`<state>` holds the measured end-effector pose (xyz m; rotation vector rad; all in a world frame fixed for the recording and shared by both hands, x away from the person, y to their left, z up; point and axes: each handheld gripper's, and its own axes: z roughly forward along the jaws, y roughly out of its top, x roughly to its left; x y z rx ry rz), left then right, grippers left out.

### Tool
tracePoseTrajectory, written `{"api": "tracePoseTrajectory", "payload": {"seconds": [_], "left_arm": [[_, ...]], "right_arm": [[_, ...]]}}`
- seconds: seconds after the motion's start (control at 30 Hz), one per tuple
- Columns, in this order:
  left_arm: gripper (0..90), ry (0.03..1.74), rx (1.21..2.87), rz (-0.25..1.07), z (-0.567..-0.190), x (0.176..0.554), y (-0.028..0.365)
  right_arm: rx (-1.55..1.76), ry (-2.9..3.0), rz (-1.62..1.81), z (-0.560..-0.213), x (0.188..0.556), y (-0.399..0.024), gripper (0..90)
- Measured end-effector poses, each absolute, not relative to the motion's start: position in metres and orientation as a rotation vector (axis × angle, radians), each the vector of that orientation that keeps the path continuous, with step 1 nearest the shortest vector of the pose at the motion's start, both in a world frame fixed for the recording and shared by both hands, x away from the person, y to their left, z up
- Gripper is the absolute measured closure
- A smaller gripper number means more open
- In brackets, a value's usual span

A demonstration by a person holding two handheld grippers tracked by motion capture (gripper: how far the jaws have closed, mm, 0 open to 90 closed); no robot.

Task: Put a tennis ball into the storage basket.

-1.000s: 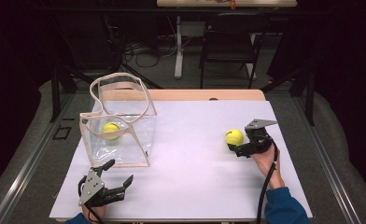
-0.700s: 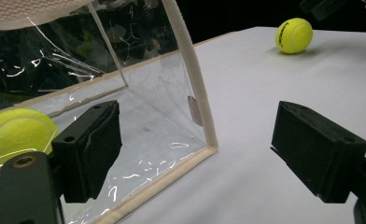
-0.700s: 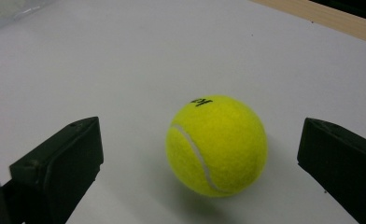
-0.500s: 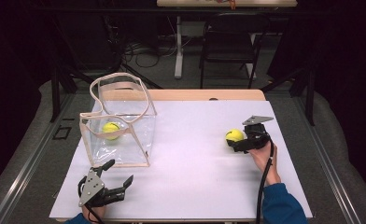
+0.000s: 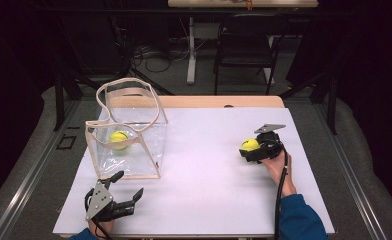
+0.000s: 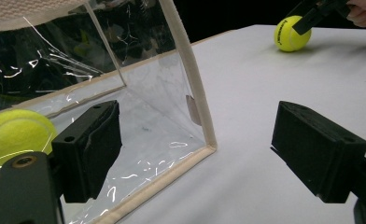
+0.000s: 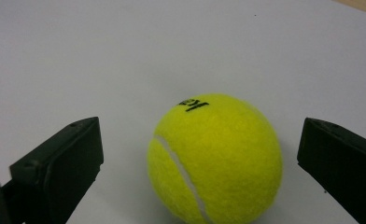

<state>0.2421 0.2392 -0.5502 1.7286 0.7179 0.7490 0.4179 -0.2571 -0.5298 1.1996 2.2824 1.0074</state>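
Bare table (image 5: pixel 204 165) between clear bag (image 5: pixel 134 145) and tennis ball (image 5: pixel 250 144).

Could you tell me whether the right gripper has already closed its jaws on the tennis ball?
No, in the right gripper view the right gripper stands open, with white table showing between each jaw and the tennis ball.

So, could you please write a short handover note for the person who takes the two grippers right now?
Right gripper: open, jaws on both sides of the yellow felt tennis ball on the white table, not closed on it yet.
Left gripper: open, holding nothing, at the near left edge, next to the clear plastic bag with beige trim.
Done: a second yellow tennis ball lies inside the bag.
Left, probably: close on the ball on the table, carry it to the bag and drop it in; the left gripper may need to steady the bag.
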Motion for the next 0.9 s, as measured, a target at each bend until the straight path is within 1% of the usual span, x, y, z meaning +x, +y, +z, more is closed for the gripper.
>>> {"api": "tracePoseTrajectory", "payload": {"seconds": [0.4,0.47,0.53,0.67,0.73,0.9], "left_arm": [[15.8,0.715,1.733,0.744,-0.550,0.242,0.239],[15.8,0.712,1.734,0.747,-0.550,0.242,0.239],[15.8,0.715,1.732,0.746,-0.550,0.242,0.239],[15.8,0.714,1.735,0.746,-0.550,0.242,0.239],[15.8,0.716,1.732,0.745,-0.550,0.242,0.239],[15.8,0.714,1.735,0.745,-0.550,0.241,0.239]], "right_arm": [[1.255,2.287,1.012,-0.536,0.421,-0.256,0.8],[1.261,2.283,0.994,-0.538,0.421,-0.257,8.4],[1.280,2.279,1.009,-0.539,0.422,-0.259,13.4],[1.292,2.271,0.993,-0.540,0.423,-0.261,17.1],[1.294,2.273,0.976,-0.540,0.423,-0.260,23.8],[1.299,2.282,0.965,-0.540,0.423,-0.260,25.5]]}}
